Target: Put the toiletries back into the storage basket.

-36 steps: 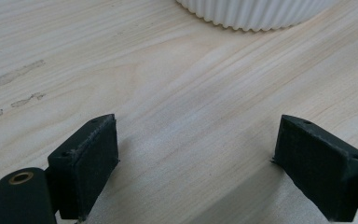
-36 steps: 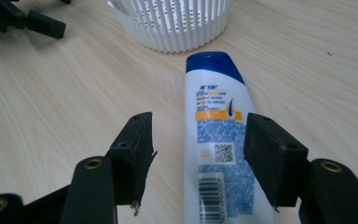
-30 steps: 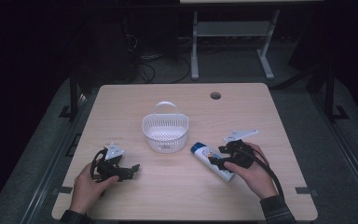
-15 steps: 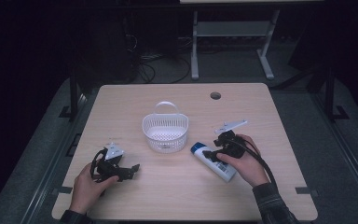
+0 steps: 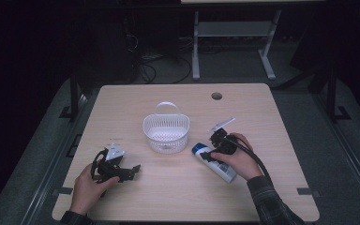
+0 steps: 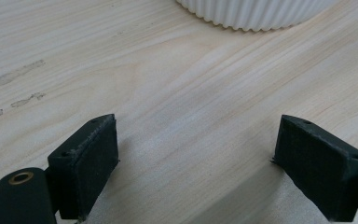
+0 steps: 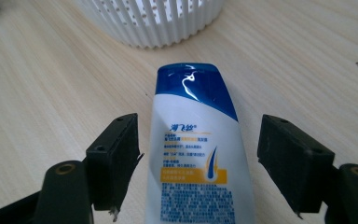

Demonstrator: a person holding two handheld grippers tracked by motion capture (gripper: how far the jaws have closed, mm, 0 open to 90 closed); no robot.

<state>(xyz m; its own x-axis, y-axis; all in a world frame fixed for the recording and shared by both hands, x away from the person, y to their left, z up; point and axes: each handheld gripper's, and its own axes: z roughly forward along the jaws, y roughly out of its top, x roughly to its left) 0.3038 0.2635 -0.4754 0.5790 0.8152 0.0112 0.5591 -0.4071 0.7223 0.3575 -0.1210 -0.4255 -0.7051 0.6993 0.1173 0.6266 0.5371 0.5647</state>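
A white shampoo bottle with a blue cap (image 5: 215,163) (image 7: 196,154) lies flat on the wooden table (image 5: 178,197), its cap pointing toward the white slatted basket (image 5: 166,132) (image 7: 154,21). My right gripper (image 5: 212,151) (image 7: 198,156) straddles the bottle with a gap on each side of it; its jaws have just been opening and the pads do not touch the bottle. My left gripper (image 5: 130,171) (image 6: 196,161) rests low over bare wood at the front left, jaws wide apart with nothing between them. The basket's rim (image 6: 256,14) lies ahead of it.
A round cable hole (image 5: 216,96) sits near the table's far edge. Beyond the table stand a metal table frame (image 5: 234,42) and a tangle of cables (image 5: 154,61) on the dark floor. Bare wood lies between the two hands.
The right hand has slid left toward the bottle's cap end and dropped a little, with its jaws spreading around the bottle. The left hand and the basket have kept still.
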